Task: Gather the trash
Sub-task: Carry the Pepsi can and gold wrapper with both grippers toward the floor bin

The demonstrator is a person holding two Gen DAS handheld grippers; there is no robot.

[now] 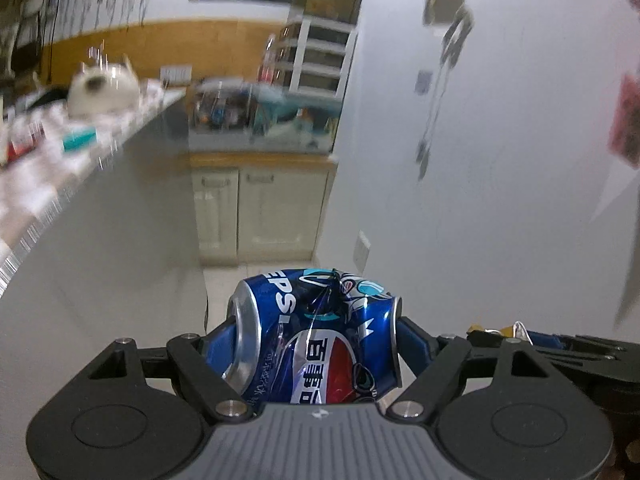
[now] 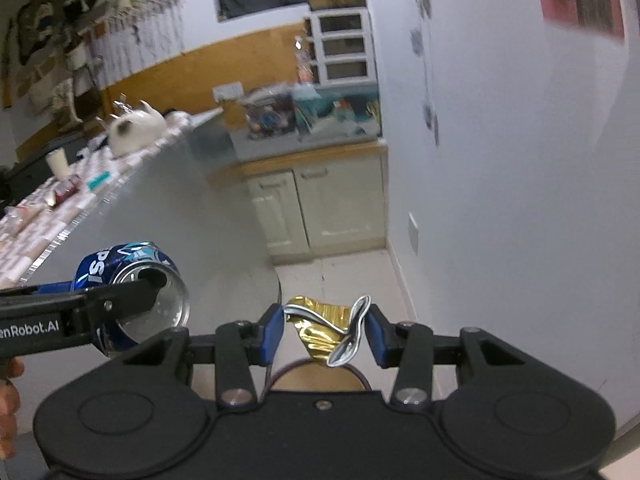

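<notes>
My left gripper (image 1: pixel 316 332) is shut on a dented blue Pepsi can (image 1: pixel 316 340), held sideways with its blue pads on the can's two ends. In the right wrist view the same can (image 2: pixel 132 280) hangs at the left, the left gripper's black finger (image 2: pixel 116 300) across its open end. My right gripper (image 2: pixel 326 328) is shut on a crushed gold can (image 2: pixel 320 324), flattened, with its silver rim (image 2: pixel 352 336) bent against the right pad. Both grippers are held in the air above a pale tiled floor (image 2: pixel 340 276), side by side.
A long grey counter (image 2: pixel 160 208) runs along the left, its top crowded with a white teapot (image 2: pixel 136 128), a teal box (image 2: pixel 98 181) and small items. Cream cabinets (image 2: pixel 320 204) with a cluttered basin stand ahead. A white wall (image 2: pixel 500 200) closes the right side. A hand (image 2: pixel 8 396) shows at lower left.
</notes>
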